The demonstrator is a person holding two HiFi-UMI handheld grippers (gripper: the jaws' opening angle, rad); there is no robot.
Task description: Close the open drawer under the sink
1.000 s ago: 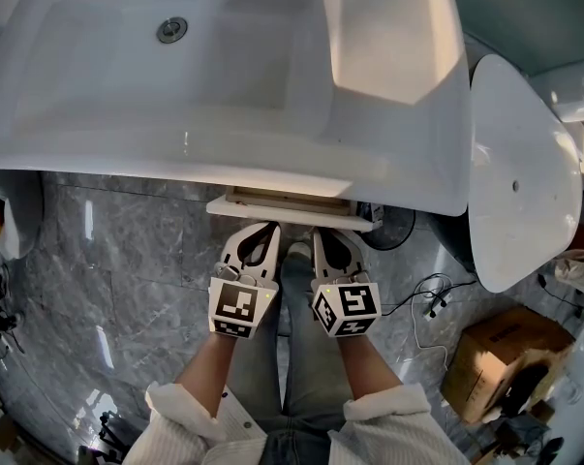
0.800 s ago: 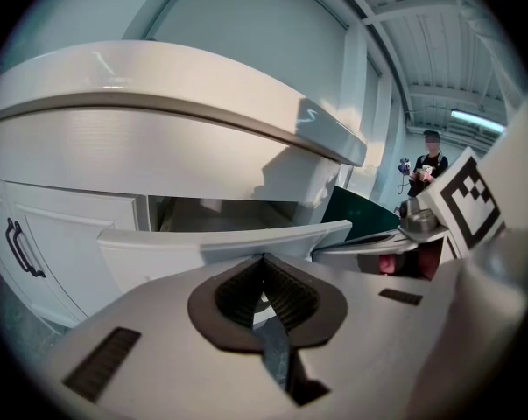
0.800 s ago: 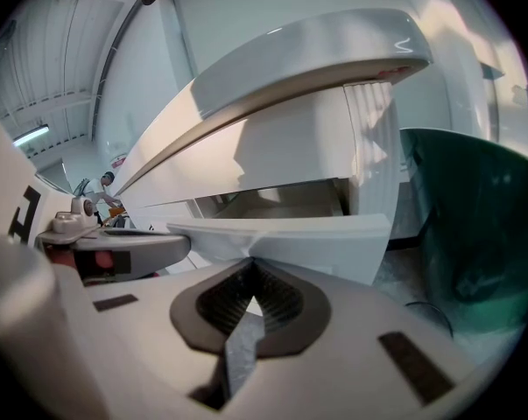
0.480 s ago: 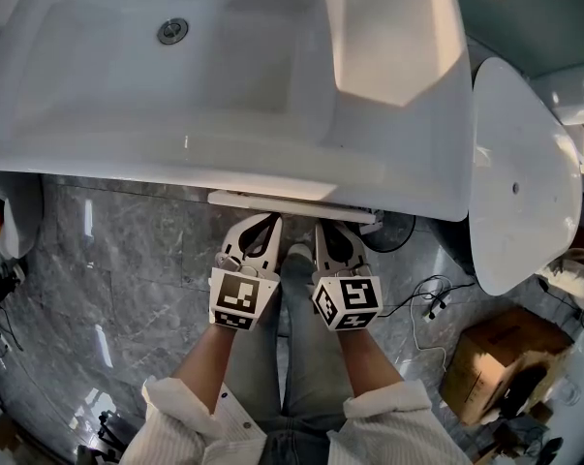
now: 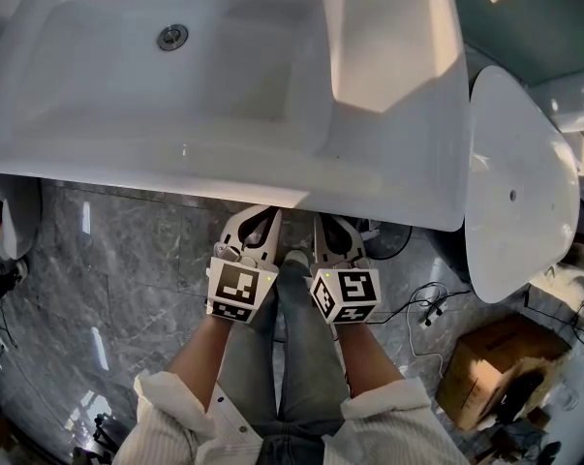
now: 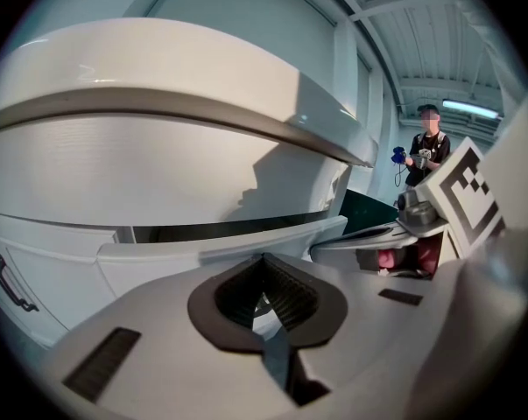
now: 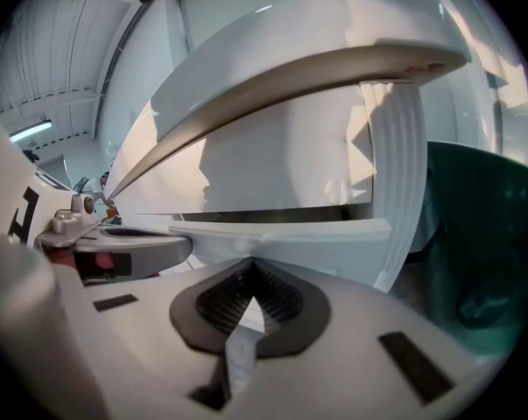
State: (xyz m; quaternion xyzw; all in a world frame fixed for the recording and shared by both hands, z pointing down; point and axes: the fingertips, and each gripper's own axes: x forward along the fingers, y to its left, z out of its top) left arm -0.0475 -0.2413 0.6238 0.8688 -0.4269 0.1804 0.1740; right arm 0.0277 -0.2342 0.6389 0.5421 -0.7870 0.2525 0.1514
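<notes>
Drawer (image 6: 185, 250) at left gripper (image 6: 263, 255), right gripper (image 7: 252, 258)

**Occlusions and cut-offs: head and gripper views**

Head view: the white rectangular ceramic sink (image 5: 224, 76) runs past the top and left picture edges. Its front rim hides the drawer beneath it entirely, along with the jaw tips of the left gripper (image 5: 257, 229) and the right gripper (image 5: 335, 232).

Left gripper view: the lower part of the white flat drawer front (image 6: 176, 256) is hidden behind the gripper body. The dark slot above it shows no interior. Contact between jaw tips and front: cannot tell. The distant standing person (image 6: 430, 151) is too small for detail.

Right gripper view: the left edge crops the other gripper.
</notes>
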